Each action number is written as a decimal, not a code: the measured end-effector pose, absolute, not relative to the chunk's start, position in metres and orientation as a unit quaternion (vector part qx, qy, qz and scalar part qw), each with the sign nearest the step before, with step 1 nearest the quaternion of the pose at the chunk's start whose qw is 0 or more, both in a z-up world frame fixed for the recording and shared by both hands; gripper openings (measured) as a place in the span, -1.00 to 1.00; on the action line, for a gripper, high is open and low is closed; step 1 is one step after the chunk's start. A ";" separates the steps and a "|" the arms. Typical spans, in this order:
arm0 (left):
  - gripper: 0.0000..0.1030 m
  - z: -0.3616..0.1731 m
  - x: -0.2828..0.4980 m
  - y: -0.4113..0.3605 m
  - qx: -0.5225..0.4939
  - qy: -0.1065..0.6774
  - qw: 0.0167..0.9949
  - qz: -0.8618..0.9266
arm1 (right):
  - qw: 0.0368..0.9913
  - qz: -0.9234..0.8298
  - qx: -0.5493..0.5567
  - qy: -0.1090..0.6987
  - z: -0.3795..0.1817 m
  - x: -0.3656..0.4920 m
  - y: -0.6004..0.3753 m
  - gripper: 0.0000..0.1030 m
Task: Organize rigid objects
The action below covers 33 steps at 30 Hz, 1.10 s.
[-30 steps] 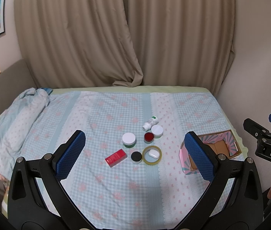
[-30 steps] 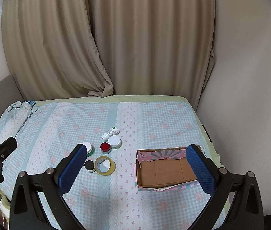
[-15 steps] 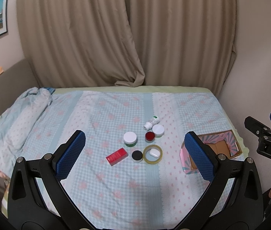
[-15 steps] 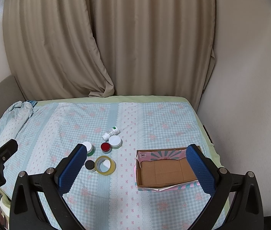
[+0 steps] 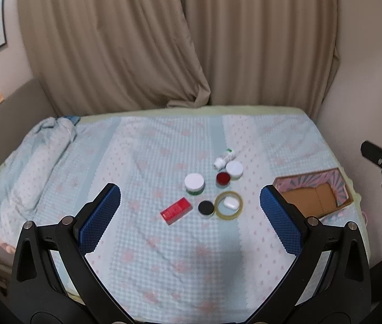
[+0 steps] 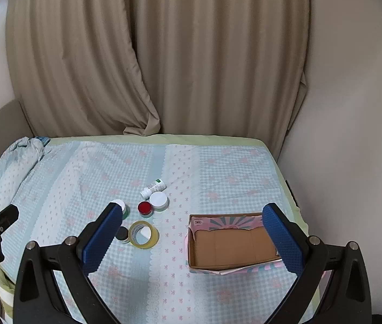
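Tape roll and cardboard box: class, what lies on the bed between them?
Nothing: only bare checked bedspread separates the tape roll from the cardboard box, clearest in the right wrist view.

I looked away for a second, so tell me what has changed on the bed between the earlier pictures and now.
Almost nothing. The left gripper has drifted slightly, so its view of the bed shifts a little; the right gripper barely moved. Both remain open and empty. The red box, tape roll, jars and cardboard box lie where they were.
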<state>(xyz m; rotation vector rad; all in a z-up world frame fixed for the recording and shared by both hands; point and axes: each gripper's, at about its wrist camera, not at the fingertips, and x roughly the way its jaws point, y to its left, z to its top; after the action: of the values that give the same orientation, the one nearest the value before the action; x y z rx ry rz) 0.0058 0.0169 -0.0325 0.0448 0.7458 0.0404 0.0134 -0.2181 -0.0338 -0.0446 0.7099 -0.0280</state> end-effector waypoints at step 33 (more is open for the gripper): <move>0.94 -0.403 0.216 0.108 0.189 0.560 0.782 -0.198 | 0.861 -0.043 -0.054 0.504 -0.383 0.141 -0.080 1.00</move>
<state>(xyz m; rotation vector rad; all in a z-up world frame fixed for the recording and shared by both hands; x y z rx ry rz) 0.2158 0.1076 -0.4031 0.4075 1.2091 -0.4282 0.1409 -0.0797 -0.3830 -0.1133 1.0565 -0.0895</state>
